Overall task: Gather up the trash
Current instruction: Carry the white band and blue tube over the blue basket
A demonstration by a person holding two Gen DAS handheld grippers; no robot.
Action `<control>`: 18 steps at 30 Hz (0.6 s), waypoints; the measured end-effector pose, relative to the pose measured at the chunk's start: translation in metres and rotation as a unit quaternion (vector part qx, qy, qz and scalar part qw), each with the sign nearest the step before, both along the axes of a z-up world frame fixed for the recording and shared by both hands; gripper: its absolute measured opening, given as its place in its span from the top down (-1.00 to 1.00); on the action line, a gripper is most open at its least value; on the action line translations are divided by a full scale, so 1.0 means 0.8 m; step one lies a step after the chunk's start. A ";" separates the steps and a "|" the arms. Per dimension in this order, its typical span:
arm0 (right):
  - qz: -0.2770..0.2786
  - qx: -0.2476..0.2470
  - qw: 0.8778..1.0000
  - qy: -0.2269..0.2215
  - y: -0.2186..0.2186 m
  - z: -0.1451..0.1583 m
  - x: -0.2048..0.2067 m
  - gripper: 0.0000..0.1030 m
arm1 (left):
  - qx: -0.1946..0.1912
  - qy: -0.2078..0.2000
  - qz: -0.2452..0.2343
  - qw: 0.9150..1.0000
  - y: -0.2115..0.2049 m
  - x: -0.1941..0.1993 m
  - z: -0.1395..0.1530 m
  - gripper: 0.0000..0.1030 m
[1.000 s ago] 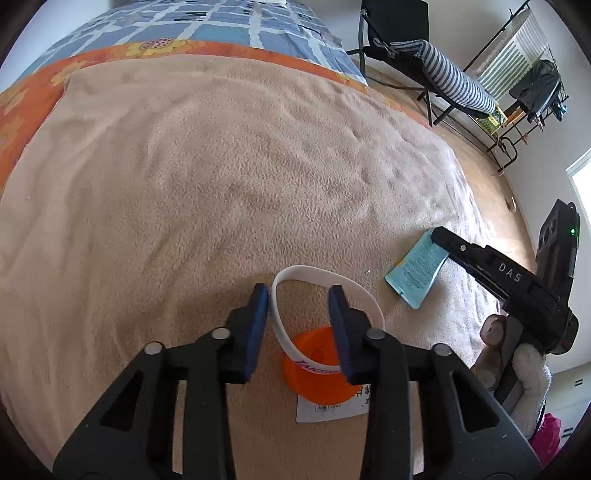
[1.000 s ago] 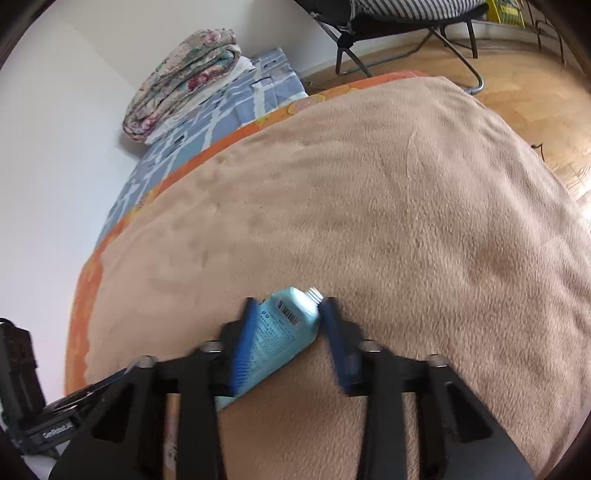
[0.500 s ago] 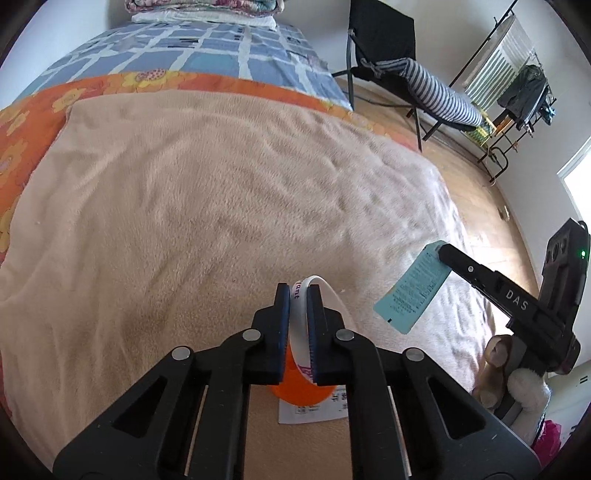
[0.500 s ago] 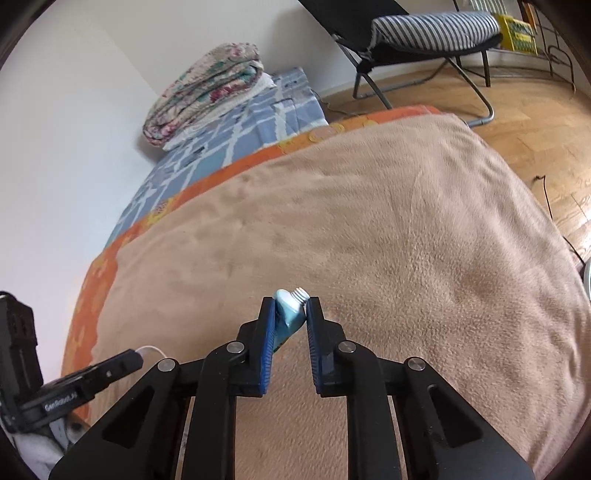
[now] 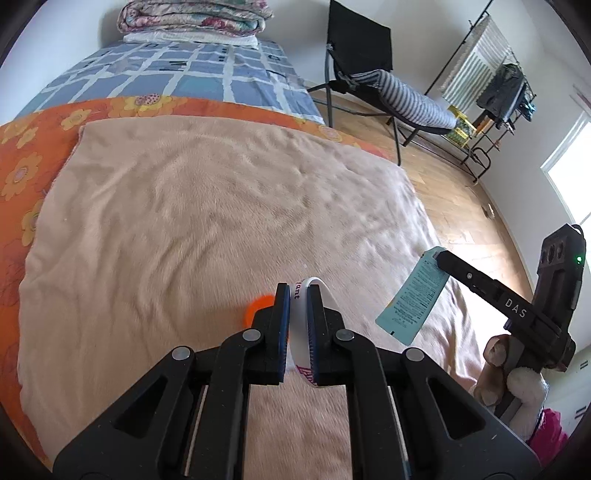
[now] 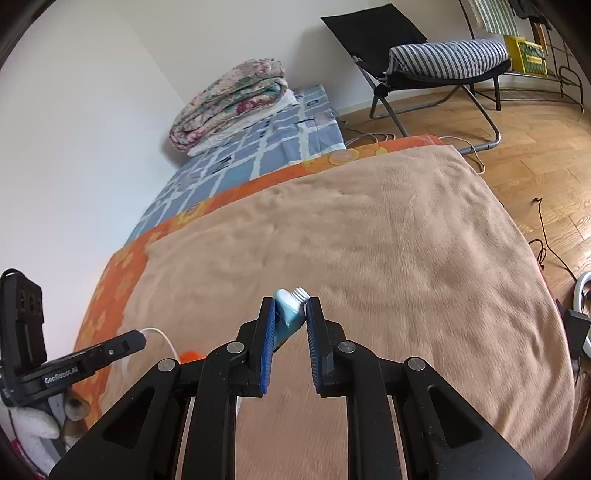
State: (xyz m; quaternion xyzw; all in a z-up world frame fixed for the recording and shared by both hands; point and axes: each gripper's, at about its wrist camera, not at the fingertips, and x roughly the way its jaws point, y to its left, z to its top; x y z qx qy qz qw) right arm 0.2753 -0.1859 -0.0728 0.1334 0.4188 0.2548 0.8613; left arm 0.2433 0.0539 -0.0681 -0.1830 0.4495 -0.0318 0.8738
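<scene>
My left gripper is shut on the white rim of a paper cup, squashing it flat; the cup's orange body pokes out to the left of the fingers, above the beige blanket. My right gripper is shut on a light-blue tube whose white threaded neck points away from me. In the left wrist view the tube hangs flat end down from the right gripper, clear of the blanket. In the right wrist view the left gripper is at lower left, holding the cup.
The blanket lies over an orange flowered sheet and a blue checked cover, with a folded quilt at the far end. A black folding chair with a striped cushion stands on the wooden floor. A plush toy sits at lower right.
Both grippers closed, the left on the cup's rim and the right on the tube, then rose with them off the blanket. The paper slip under the cup is out of sight.
</scene>
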 end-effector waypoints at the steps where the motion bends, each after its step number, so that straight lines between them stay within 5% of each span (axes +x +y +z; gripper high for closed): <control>1: 0.003 0.000 1.000 -0.002 -0.002 0.004 -0.007 0.71 | 0.002 -0.002 -0.001 1.000 -0.002 -0.007 0.004 0.86; 18: 0.071 -0.036 0.996 -0.040 -0.008 0.041 -0.160 0.71 | 0.025 -0.025 -0.019 0.999 -0.043 -0.171 0.026 0.86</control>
